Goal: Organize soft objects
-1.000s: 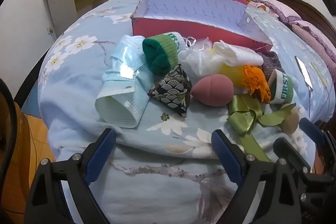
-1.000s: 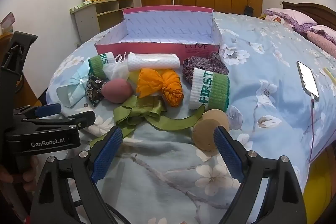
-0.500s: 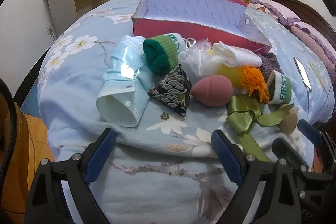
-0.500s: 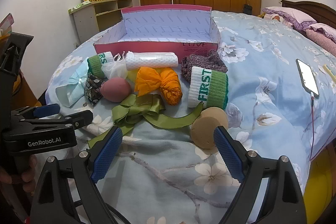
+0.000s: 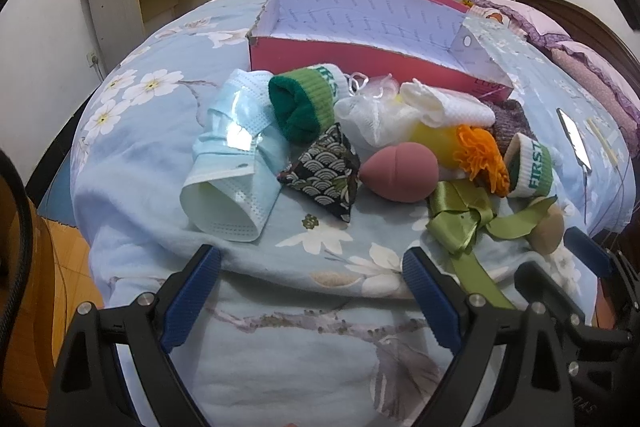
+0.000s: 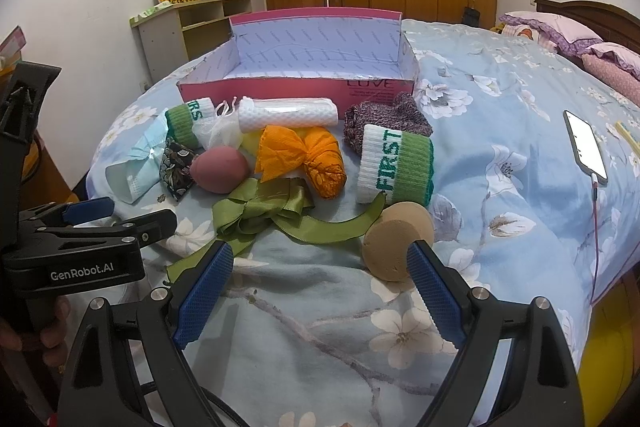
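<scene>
Soft things lie heaped on the bed before an open pink box [image 5: 372, 51] [image 6: 296, 89]: a blue face mask [image 5: 228, 163], green rolled socks [image 5: 304, 105], a patterned pouch [image 5: 324, 171], a pink sponge egg [image 5: 402, 177] [image 6: 222, 169], an orange cloth [image 6: 304, 155], a white towel roll [image 6: 288, 111], a "FIRST" sock roll [image 6: 396, 165], a green ribbon [image 6: 272, 215] and a tan round sponge [image 6: 394, 241]. My left gripper [image 5: 312, 291] is open, short of the mask and pouch. My right gripper [image 6: 320, 283] is open, its right fingertip beside the tan sponge.
A phone [image 6: 586, 147] on a cable lies on the bedspread [image 6: 500, 131] at the right. Pillows [image 6: 560, 35] sit at the headboard. A low shelf [image 6: 192, 27] stands by the wall, wardrobes behind. The other gripper [image 6: 92, 231] shows at the left of the right wrist view.
Both grippers have crept slightly forward toward the heap. Nothing on the bed has moved, and both stay open.
</scene>
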{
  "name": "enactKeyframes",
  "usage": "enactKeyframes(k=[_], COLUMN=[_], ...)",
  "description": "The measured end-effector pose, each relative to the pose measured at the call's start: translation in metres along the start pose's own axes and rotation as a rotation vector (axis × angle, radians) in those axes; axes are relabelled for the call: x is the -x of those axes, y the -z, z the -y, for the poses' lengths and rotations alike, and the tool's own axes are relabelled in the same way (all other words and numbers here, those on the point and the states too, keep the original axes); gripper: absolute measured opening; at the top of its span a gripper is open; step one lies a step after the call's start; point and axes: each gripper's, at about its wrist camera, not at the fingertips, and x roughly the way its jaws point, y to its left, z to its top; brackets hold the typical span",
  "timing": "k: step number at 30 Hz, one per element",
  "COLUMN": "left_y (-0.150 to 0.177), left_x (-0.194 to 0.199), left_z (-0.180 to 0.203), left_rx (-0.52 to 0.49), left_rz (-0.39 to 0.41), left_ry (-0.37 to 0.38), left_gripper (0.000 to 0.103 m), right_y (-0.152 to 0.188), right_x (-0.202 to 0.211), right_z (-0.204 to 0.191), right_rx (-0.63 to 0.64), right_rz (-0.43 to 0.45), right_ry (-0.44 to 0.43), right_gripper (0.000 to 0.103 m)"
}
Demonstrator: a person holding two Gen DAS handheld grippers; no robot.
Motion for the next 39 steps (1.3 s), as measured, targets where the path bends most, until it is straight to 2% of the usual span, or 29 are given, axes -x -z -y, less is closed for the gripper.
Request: enactKeyframes(k=[23,31,39], left_y=[-0.003,-0.010,-0.019], left_x=[0.005,0.012,0.008], left_z=[-0.005,-0.007,-0.007], left_rx=[-0.003,-0.054,-0.089], left_rz=[0.016,0.060,0.065], left_ry=[0.028,0.027,0.044], left_gripper=[0.095,0.095,0.095], right_y=[0.000,-0.007,-0.014], right_x=[0.000,0.003,0.000], right_z=[0.004,0.007,0.017], right_rx=[-0.008,0.016,0.028], right_rz=[0.000,-0.001,-0.019], right_ry=[-0.004,-0.007,-0.006], right_gripper=[0.091,0.091,0.091])
